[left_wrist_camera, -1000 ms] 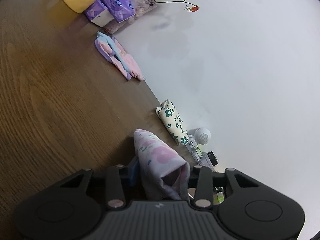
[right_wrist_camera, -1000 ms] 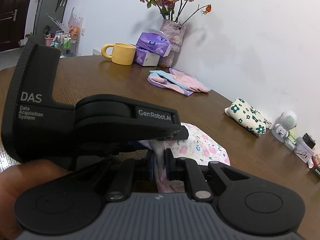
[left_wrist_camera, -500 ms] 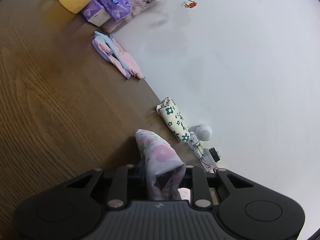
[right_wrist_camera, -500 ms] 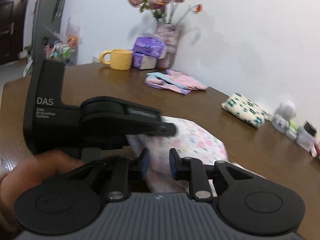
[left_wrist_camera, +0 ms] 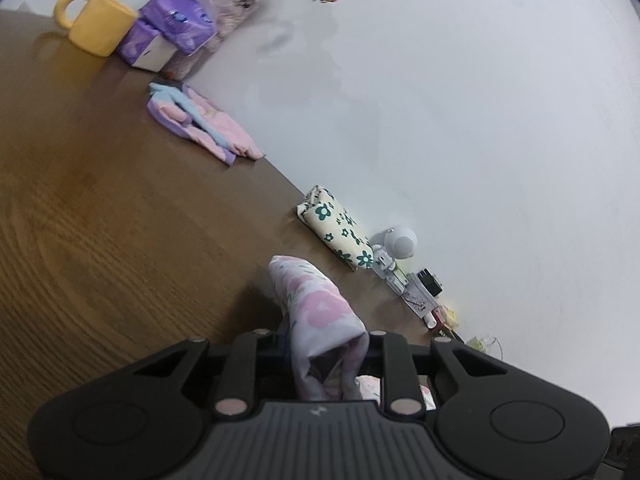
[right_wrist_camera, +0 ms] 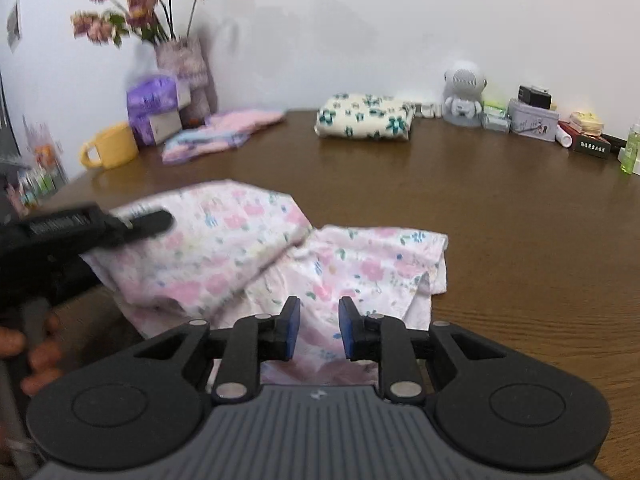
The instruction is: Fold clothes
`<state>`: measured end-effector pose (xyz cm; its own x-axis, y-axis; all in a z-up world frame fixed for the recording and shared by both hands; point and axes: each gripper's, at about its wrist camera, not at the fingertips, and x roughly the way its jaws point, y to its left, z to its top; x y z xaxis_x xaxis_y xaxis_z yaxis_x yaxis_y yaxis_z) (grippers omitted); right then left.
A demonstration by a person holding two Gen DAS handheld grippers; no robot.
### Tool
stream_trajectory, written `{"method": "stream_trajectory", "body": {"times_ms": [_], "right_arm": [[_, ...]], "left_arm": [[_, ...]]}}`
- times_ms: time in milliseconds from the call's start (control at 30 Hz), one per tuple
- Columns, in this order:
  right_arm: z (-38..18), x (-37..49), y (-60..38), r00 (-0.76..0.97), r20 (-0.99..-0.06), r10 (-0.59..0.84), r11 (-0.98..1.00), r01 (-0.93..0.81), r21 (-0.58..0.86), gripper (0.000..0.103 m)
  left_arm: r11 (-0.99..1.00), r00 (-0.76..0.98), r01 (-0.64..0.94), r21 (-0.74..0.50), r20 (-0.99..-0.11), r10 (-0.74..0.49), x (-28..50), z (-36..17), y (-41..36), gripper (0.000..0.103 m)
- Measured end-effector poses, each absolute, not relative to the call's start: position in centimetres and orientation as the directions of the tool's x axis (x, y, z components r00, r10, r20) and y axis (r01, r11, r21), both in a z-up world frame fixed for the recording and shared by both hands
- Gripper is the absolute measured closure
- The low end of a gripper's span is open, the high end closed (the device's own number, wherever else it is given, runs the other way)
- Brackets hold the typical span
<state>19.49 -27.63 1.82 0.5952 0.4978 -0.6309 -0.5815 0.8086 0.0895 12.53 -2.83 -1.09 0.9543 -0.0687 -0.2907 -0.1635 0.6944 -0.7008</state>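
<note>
A white garment with pink flowers (right_wrist_camera: 256, 248) lies bunched on the brown table (right_wrist_camera: 520, 220), its right part flat and its left part raised in a fold. My left gripper (left_wrist_camera: 326, 338) is shut on a corner of that garment (left_wrist_camera: 316, 304), which stands up between its fingers. In the right wrist view the left gripper (right_wrist_camera: 100, 224) holds the fold up at the left, with a hand (right_wrist_camera: 36, 360) behind it. My right gripper (right_wrist_camera: 318, 312) hovers open just over the garment's near edge, its blue pads (right_wrist_camera: 292, 328) apart and holding nothing.
Along the wall stand a yellow mug (right_wrist_camera: 110, 151), a purple tissue pack (right_wrist_camera: 152, 100), a flower vase (right_wrist_camera: 184, 68), folded pink and blue clothes (right_wrist_camera: 224, 130), a folded cream flowered cloth (right_wrist_camera: 364, 122), a white robot figure (right_wrist_camera: 464, 92) and small tins (right_wrist_camera: 532, 120).
My right gripper has opened and let go of the garment, and it has swung to face the wall. The left gripper keeps its hold and has shifted a little.
</note>
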Motion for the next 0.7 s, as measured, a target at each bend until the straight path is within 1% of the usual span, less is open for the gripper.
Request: {"method": "stream_trajectory", "body": {"times_ms": [67,133,167,200,233,267,333,400,433,467,533,633,700], "right_arm": [[1.2,19.5,-27.1,0.592,-0.648,0.478,0.804,-0.593,0.051,0.082],[1.2,19.4,-27.2,0.590,-0.644,0.487,0.790,-0.612,0.037,0.082],[1.7,19.2,-27.5,0.590,-0.628,0.508,0.777,-0.628,0.039,0.076],[2.2,19.1,-28.0,0.589,-0.610,0.530,0.764,-0.644,0.041,0.069],[2.6,18.9,-28.0,0.583,-0.600,0.548,0.732,-0.681,0.008,0.048],[3.0,18.7,-28.1,0.574,-0.592,0.565,0.697,-0.717,-0.030,0.032],[3.8,18.3,-28.2,0.555,-0.577,0.599,0.618,-0.779,-0.106,0.021],[4.5,18.0,-28.2,0.531,-0.565,0.632,0.531,-0.827,-0.183,0.013],[4.4,18.2,-27.9,0.501,-0.587,0.636,0.480,-0.853,-0.208,0.005],[4.3,18.4,-27.5,0.469,-0.612,0.636,0.426,-0.876,-0.228,0.001],[3.5,19.4,-26.5,0.420,-0.673,0.609,0.346,-0.904,-0.252,0.001],[2.9,21.9,-25.8,0.376,-0.718,0.585,0.322,-0.921,-0.220,0.001],[2.7,23.6,-25.9,0.313,-0.748,0.586,0.331,-0.934,-0.131,0.003]], "left_arm": [[0.713,0.954,-0.153,-0.685,-0.291,-0.075,12.6,-0.9,-2.9,0.082],[0.723,0.953,-0.147,-0.675,-0.292,-0.079,12.6,-0.8,-2.8,0.082],[0.729,0.953,-0.144,-0.670,-0.293,-0.082,12.6,-0.7,-2.8,0.082],[0.733,0.951,-0.138,-0.666,-0.295,-0.088,12.7,-0.7,-2.8,0.082],[0.738,0.950,-0.132,-0.662,-0.296,-0.096,12.8,-0.7,-2.6,0.082],[0.745,0.949,-0.125,-0.655,-0.298,-0.103,12.8,-0.6,-2.6,0.082],[0.758,0.945,-0.110,-0.643,-0.304,-0.121,13.0,-0.5,-2.4,0.082],[0.773,0.940,-0.091,-0.628,-0.311,-0.142,13.2,-0.4,-2.2,0.082],[0.780,0.937,-0.081,-0.621,-0.314,-0.153,13.3,-0.4,-2.1,0.082],[0.785,0.934,-0.076,-0.614,-0.319,-0.159,13.3,-0.3,-2.0,0.082],[0.797,0.929,-0.067,-0.601,-0.328,-0.170,13.5,-0.3,-1.8,0.082],[0.809,0.924,-0.049,-0.585,-0.334,-0.185,13.8,-0.4,-1.7,0.083],[0.817,0.922,-0.035,-0.575,-0.333,-0.195,13.9,-0.4,-1.6,0.083]]}}
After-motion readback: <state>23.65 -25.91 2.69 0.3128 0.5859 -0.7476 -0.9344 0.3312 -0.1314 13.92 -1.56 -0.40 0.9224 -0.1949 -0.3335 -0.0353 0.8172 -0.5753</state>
